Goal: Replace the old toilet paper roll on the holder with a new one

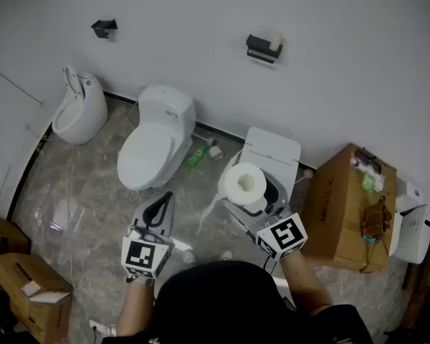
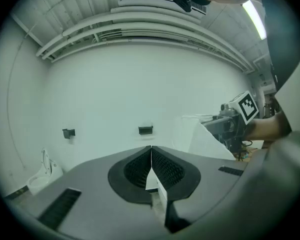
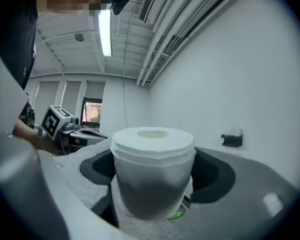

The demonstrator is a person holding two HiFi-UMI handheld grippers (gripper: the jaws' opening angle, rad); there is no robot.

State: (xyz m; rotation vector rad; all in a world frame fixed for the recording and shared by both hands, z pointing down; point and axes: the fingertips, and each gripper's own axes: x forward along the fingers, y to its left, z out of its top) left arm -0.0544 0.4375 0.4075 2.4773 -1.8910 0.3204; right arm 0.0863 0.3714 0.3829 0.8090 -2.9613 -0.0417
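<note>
Holder on the wall carries a small pale roll. Right gripper, level, pinches an upright toilet paper roll; left gripper pressed together, empty.

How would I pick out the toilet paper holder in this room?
Look at the white back wall above the row of toilets. Two small black brackets hang there; the holder is the right-hand one. Unlike the bare left bracket, it carries a small pale roll.
</note>
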